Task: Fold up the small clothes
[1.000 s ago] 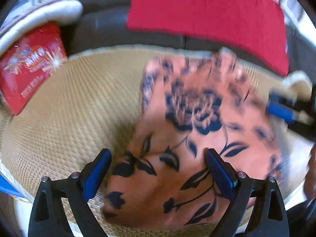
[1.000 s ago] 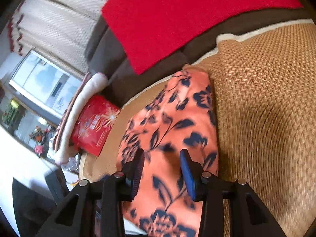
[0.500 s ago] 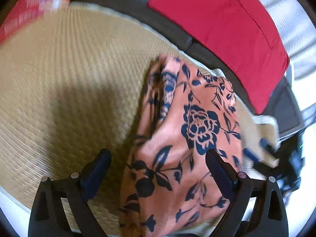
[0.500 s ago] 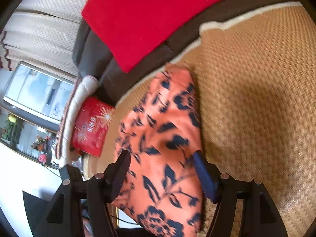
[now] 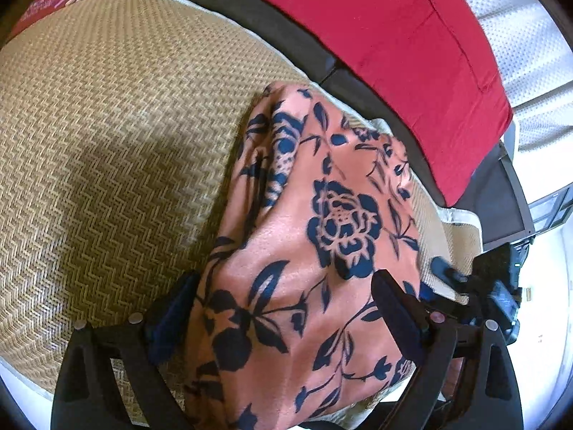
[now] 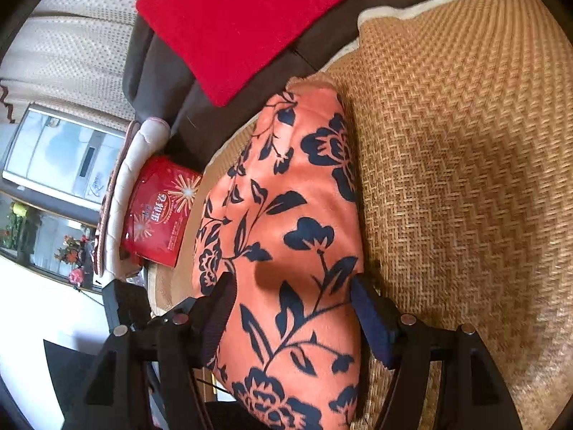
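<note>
An orange garment with dark blue flowers (image 5: 322, 236) lies folded into a long bundle on the woven mat (image 5: 107, 143). My left gripper (image 5: 286, 308) hangs low over its near end. Its jaws stand wide and are closing slowly, with the cloth spread between them. My right gripper (image 6: 295, 319) straddles the other end of the garment (image 6: 286, 215). Its jaws are closing too, and the cloth bulges up between the pads. One blue finger (image 5: 442, 268) of the right gripper shows at the garment's right edge in the left wrist view.
A red cushion (image 5: 394, 53) leans on the dark sofa back (image 6: 161, 53) behind the mat (image 6: 465, 143). A red printed packet (image 6: 161, 211) lies by a white padded cushion (image 6: 136, 165) at the mat's end. Bare mat lies beside the garment.
The right jaws, narrow around a pinch of cloth before, have spread wide across the garment. The left gripper rolled and came in closer over the bundle, its jaws still wide.
</note>
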A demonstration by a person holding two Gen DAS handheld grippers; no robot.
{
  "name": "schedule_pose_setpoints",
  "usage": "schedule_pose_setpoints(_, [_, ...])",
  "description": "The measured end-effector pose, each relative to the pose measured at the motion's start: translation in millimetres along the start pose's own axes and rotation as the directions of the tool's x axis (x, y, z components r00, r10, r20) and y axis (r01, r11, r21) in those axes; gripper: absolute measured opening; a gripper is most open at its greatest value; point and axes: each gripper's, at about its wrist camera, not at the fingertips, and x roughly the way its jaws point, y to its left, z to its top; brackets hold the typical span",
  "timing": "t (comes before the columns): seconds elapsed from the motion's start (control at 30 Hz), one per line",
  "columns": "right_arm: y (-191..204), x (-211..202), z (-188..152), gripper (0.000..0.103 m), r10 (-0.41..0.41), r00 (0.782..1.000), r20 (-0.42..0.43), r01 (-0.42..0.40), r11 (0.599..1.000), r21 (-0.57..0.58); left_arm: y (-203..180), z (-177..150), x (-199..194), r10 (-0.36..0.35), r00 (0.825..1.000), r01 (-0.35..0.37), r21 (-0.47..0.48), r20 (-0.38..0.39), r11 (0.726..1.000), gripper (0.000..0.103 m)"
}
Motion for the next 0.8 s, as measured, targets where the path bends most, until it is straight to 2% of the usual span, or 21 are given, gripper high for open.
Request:
schedule_pose_setpoints(0.03, [0.1, 3.3, 0.3, 0.049, -0.012, 1.000, 0.003, 0.012, 1.000, -0.003, -3.6, 2.9, 2.9, -0.008, 1.000, 0.008, 0.008, 0.010, 1.000, 0.084])
schedule_pose_setpoints(0.1, [7.9, 6.3, -0.2, 0.044, -0.079, 0.996, 0.026, 0.081, 0.995, -0.056, -8.8, 3.1, -0.4, 0.001, 0.999, -0.002, 0.033, 0.037, 0.999, 0.079])
schedule_pose_setpoints(0.2, [17.5, 6.7, 1.0, 0.044, -0.103, 0.994, 0.032, 0.105, 0.990, -0.093, -12.5, 4.9, 5.7, 0.017, 0.999, -0.019, 0.043, 0.030, 0.999, 0.079])
schedule_pose_setpoints(0.23, [19.6, 9.0, 3.1, 0.049, -0.104, 0.994, 0.026, 0.106, 0.990, -0.088, -12.8, 5.7, 9.7, 0.028, 0.999, -0.029, 0.041, 0.021, 0.999, 0.080])
schedule_pose_setpoints(0.33, [12.7, 7.4, 11.6, 0.060, -0.063, 0.997, 0.043, 0.063, 0.998, 0.000, -15.7, 7.6, 24.1, 0.074, 0.997, -0.073, 0.039, -0.009, 0.997, 0.080])
schedule_pose_setpoints(0.43, [9.5, 13.9, 18.8, 0.062, -0.027, 0.999, 0.037, 0.026, 0.999, 0.039, -23.5, 9.4, 32.1, 0.053, 0.999, -0.053, 0.058, 0.002, 0.997, 0.080])
schedule_pose_setpoints(0.5, [11.9, 20.7, 20.4, 0.059, -0.035, 0.999, 0.035, 0.034, 0.999, 0.025, -29.0, 10.0, 36.2, 0.055, 0.998, -0.056, 0.075, 0.015, 0.996, 0.079])
schedule_pose_setpoints(0.57, [19.0, 23.3, 21.3, 0.050, -0.068, 0.996, 0.050, 0.069, 0.998, -0.016, -34.5, 9.3, 35.1, 0.040, 0.998, -0.044, 0.097, 0.040, 0.994, 0.079])
schedule_pose_setpoints(0.6, [25.5, 26.8, 21.3, 0.047, -0.082, 0.995, 0.052, 0.084, 0.996, -0.043, -37.0, 8.2, 29.7, 0.032, 0.998, -0.038, 0.114, 0.051, 0.993, 0.075])
schedule_pose_setpoints(0.7, [30.9, 28.9, 21.2, 0.047, -0.092, 0.994, 0.059, 0.096, 0.993, -0.069, -46.1, 6.2, 30.4, 0.032, 0.998, -0.041, 0.154, 0.058, 0.987, 0.071])
schedule_pose_setpoints(0.77, [31.1, 31.9, 22.6, 0.053, -0.087, 0.995, 0.052, 0.091, 0.994, -0.060, -46.3, 7.9, 36.4, 0.047, 0.998, -0.052, 0.140, 0.043, 0.989, 0.073])
schedule_pose_setpoints(0.8, [26.5, 28.3, 21.9, 0.061, -0.081, 0.996, 0.048, 0.083, 0.995, -0.046, -44.4, 9.4, 39.7, 0.041, 0.999, -0.045, 0.119, 0.033, 0.992, 0.078])
